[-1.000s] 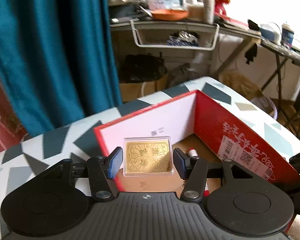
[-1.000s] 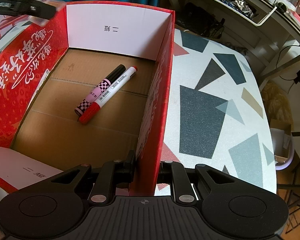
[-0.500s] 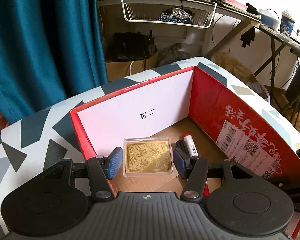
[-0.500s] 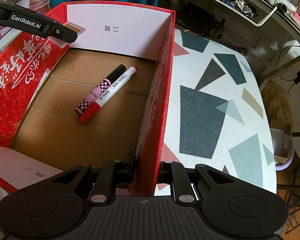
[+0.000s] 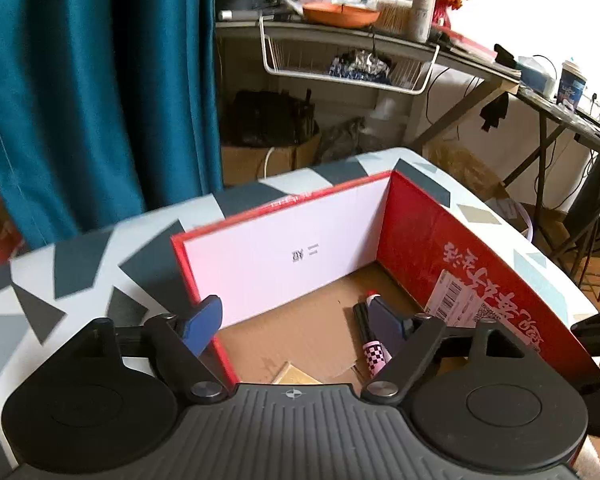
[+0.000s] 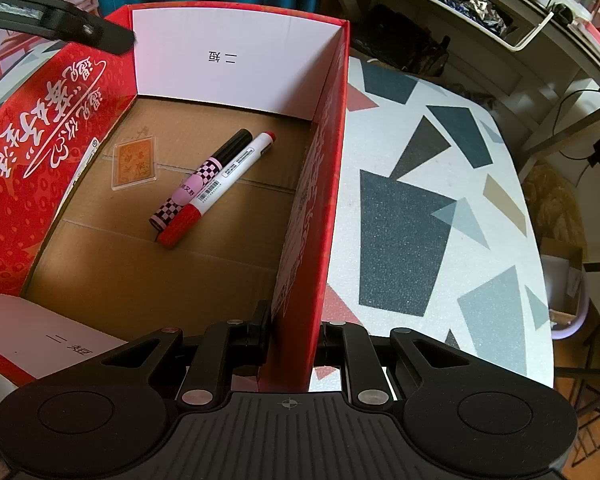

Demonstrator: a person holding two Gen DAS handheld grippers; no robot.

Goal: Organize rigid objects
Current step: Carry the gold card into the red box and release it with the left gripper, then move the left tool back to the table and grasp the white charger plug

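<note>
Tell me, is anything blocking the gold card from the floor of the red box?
Nothing visible. The gold card already lies flat on the box floor, beside the two markers, apart from them. The left gripper is open above.

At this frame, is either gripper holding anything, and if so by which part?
The right gripper is shut on the red cardboard box, pinching the top edge of its side wall. The left gripper is open and holds nothing; the gold card in its clear case lies on the box floor.

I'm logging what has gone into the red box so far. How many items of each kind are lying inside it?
Markers: 2, the checkered marker and the white marker with red cap
Gold card in clear case: 1
Total: 3, all lying on the floor of the red box
</note>
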